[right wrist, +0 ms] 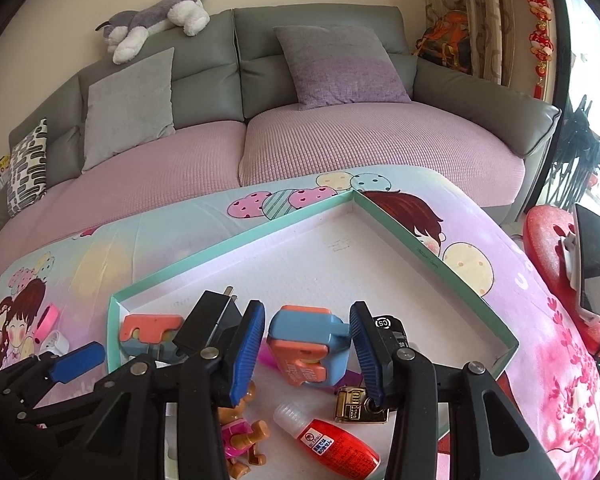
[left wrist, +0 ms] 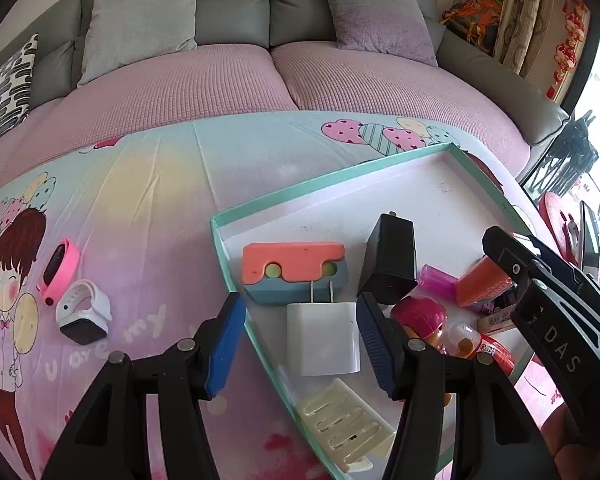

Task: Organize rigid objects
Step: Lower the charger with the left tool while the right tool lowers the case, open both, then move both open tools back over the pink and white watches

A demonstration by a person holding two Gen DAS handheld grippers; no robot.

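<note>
White charger (left wrist: 323, 338) between parted left gripper (left wrist: 300, 344) fingers — untouched

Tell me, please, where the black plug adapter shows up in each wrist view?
Left wrist view: the black plug adapter sits right of centre, in the shallow mint-green cardboard tray, behind the white charger.
Right wrist view: lower left of centre, beside the left finger.
Shared landmark: the tray.
</note>
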